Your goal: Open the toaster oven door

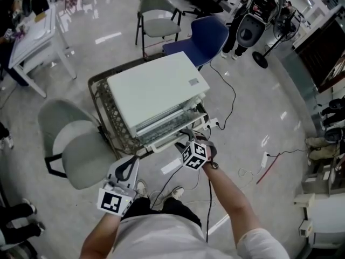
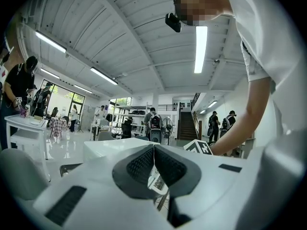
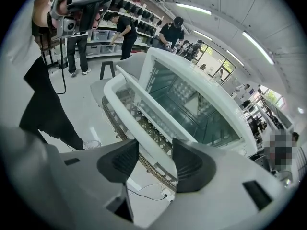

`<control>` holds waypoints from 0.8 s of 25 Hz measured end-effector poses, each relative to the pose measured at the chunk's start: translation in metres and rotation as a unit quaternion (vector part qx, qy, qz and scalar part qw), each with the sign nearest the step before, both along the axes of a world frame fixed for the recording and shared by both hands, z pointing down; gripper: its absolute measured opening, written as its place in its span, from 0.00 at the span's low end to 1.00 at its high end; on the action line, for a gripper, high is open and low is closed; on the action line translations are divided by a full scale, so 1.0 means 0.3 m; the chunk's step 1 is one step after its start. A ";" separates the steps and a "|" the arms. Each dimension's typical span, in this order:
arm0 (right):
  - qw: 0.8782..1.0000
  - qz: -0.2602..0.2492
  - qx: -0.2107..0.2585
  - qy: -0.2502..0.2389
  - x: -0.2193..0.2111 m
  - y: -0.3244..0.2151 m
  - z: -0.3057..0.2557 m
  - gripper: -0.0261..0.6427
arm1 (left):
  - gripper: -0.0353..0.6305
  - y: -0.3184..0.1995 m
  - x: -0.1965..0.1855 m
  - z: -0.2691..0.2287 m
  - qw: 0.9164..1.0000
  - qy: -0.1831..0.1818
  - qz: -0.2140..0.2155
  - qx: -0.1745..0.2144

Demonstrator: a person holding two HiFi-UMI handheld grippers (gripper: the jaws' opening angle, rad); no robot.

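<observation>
Standing on a wire cart (image 1: pixel 108 112) just ahead of the person, the toaster oven (image 1: pixel 153 88) faces near and right. The right gripper (image 3: pixel 156 150) is at its front, jaws spread wide, with the white door handle (image 3: pixel 136 107) running between them and the pads not pressing it. The left gripper (image 2: pixel 154 150) hangs low at near left, jaws closed on nothing. Recommendation: centre the handle between the pads, close squarely, then pull near and downward along the hinge arc, steadily, so the cart does not shift.
</observation>
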State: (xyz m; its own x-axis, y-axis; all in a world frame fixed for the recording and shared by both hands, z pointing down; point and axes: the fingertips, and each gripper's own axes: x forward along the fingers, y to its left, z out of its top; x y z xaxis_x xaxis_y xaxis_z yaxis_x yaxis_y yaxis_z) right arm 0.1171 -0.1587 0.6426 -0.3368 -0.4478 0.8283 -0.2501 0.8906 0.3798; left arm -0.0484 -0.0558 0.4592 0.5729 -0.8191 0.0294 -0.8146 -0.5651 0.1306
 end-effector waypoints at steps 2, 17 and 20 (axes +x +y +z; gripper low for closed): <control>1.000 0.003 0.001 0.001 0.000 0.001 0.001 0.36 | 0.09 0.001 0.003 0.001 1.000 0.001 0.001 0.001; 1.000 0.025 0.006 -0.017 0.011 0.056 -0.011 0.36 | 0.09 0.026 0.032 0.004 1.000 0.008 0.014 -0.003; 0.999 0.030 0.002 -0.016 0.021 0.073 0.003 0.36 | 0.09 0.037 0.035 0.009 1.000 0.007 0.017 -0.006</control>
State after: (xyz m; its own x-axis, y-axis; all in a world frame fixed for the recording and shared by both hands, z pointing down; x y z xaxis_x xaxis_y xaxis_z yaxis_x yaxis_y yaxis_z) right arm 0.1235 -0.1367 0.6434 -0.3361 -0.4720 0.8150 -0.3153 0.8718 0.3749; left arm -0.0380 -0.0447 0.4618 0.6004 -0.7991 0.0320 -0.7935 -0.5902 0.1485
